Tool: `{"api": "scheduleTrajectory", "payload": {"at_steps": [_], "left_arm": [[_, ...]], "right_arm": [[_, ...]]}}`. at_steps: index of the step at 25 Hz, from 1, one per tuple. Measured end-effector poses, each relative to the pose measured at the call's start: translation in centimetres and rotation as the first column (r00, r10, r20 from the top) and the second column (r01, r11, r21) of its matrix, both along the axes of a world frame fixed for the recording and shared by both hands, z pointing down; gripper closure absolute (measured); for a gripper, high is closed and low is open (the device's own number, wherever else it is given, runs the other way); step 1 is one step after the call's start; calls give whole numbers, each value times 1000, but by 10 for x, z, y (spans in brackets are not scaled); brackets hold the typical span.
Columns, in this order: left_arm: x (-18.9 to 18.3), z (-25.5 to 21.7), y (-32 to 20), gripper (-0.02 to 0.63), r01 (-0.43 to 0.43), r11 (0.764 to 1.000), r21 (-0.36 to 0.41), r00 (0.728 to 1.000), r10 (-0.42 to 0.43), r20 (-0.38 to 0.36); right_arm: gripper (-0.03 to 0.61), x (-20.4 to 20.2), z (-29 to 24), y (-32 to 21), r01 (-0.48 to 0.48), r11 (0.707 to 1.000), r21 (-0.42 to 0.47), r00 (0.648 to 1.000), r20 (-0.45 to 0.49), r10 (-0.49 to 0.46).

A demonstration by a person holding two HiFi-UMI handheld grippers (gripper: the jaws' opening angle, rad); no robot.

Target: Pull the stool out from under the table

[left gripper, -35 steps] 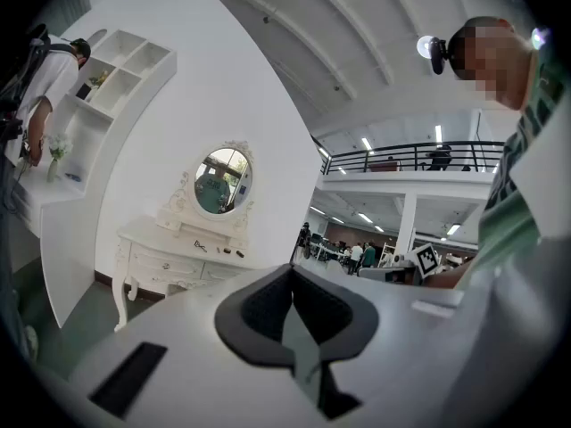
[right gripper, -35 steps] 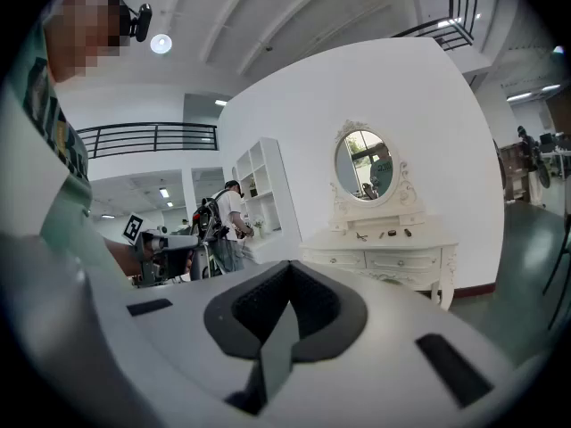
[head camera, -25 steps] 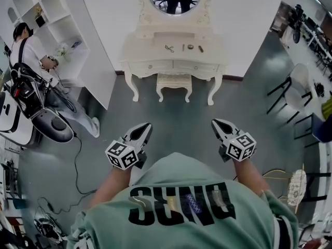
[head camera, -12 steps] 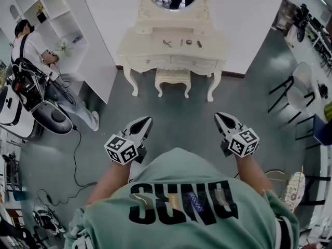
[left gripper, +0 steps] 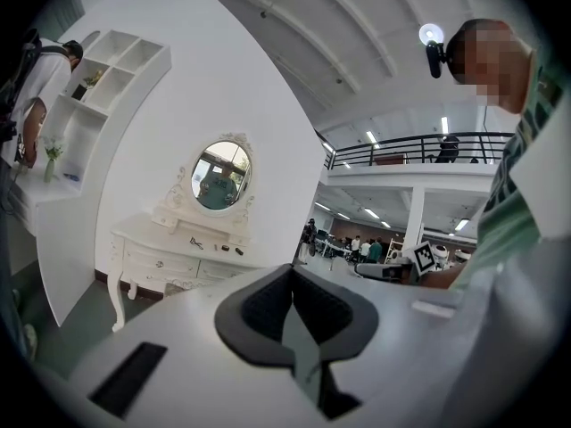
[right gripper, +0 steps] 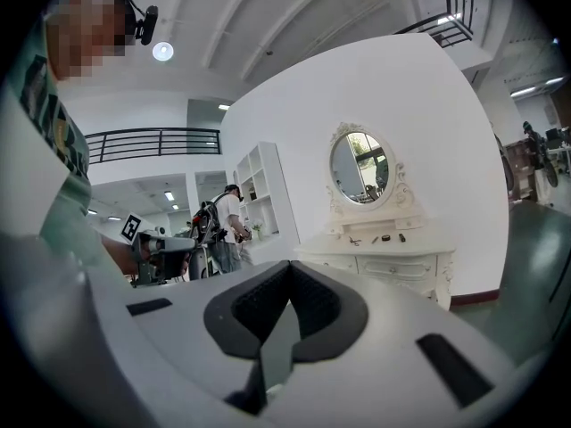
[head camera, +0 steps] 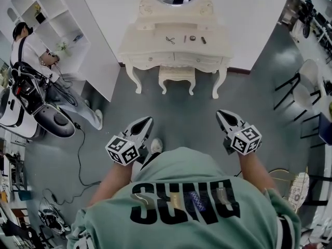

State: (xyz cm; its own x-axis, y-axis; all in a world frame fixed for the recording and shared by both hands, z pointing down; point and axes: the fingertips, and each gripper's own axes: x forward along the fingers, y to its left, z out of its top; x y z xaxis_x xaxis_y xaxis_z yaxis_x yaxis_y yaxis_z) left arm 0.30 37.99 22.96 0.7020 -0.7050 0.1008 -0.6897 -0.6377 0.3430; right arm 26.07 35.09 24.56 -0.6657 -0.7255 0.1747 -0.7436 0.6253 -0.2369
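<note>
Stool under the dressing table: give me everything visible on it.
The stool is small and cream-white, with a rectangular, seemingly padded seat and short curved legs matching the dressing table. It stands upright on the grey floor, tucked partway under the table's middle between its front legs, with its front edge and two legs showing. Nothing touches it; the left tongs and right tongs are well short of it, both shut.

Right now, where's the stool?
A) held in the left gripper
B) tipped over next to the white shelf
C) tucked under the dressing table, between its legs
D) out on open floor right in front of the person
C: in the head view the stool stands upright between the front legs of the table, across bare floor from the left gripper and right gripper, both shut and empty.
</note>
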Motion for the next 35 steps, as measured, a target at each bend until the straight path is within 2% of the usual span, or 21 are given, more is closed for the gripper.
{"api": "scheduleTrajectory", "payload": {"at_steps": [5, 13, 17, 21, 29, 33, 35], "left_arm": [[-21, 15, -59, 603, -58, 998, 1, 998, 58, -26], [-76, 12, -211, 603, -203, 979, 11, 978, 203, -43], [-100, 2, -276, 603, -257, 966, 21, 966, 258, -22], [-118, 4, -331, 603, -275, 961, 9, 961, 275, -26], [-118, 21, -399, 603, -276, 960, -40, 961, 276, -13], [-95, 27, -429, 603, -245, 968, -49, 969, 246, 4], [-79, 27, -444, 603, -202, 979, -40, 979, 202, 21]], "right_arm": [[584, -25, 5, -46, -40, 999, 4, 999, -25, 40], [584, -85, -3, -160, -166, 986, 9, 985, -45, 166], [584, -119, -9, -216, -187, 982, 11, 981, -44, 187], [584, -142, -6, -268, -192, 981, -4, 980, -55, 191], [584, -143, 9, -343, -170, 984, -51, 984, -55, 167], [584, -127, 14, -378, -112, 992, -58, 993, -31, 111], [584, -114, 17, -399, -52, 997, -49, 998, -38, 50]]}}
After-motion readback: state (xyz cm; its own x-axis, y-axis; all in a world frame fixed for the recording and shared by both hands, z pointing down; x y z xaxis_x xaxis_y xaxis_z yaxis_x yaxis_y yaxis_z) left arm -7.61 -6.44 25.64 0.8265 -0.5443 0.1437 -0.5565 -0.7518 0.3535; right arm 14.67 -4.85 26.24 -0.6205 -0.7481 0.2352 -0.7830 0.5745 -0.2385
